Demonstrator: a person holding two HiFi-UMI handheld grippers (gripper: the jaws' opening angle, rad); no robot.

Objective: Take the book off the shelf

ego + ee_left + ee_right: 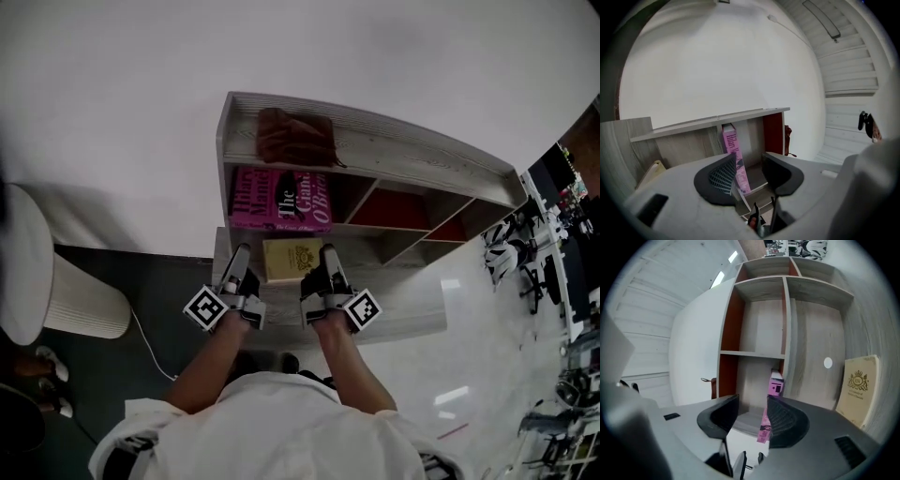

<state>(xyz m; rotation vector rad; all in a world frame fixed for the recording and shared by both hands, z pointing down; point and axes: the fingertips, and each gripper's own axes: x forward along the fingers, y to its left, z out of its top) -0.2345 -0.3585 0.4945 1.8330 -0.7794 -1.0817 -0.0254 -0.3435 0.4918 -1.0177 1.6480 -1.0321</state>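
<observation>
A pink book (281, 199) stands in the left compartment of the pale wooden shelf (412, 161). In front of it a cream book (292, 258) with a gold crest rests on the lower board. My left gripper (239, 261) is just left of the cream book and my right gripper (324, 261) just right of it. Both are open, with nothing between the jaws. In the left gripper view the pink book (733, 154) shows beyond the gripper (750, 171). In the right gripper view the cream book (858, 387) is off to the right of the gripper (752, 413), with the pink book (774, 385) ahead.
A brown cloth bundle (295, 136) lies on top of the shelf. Its other compartments have red back panels (403, 211). A white cylindrical bin (89, 302) stands to the left on the dark floor, with shoes (52, 375) nearby. Cluttered gear (502, 248) stands to the right.
</observation>
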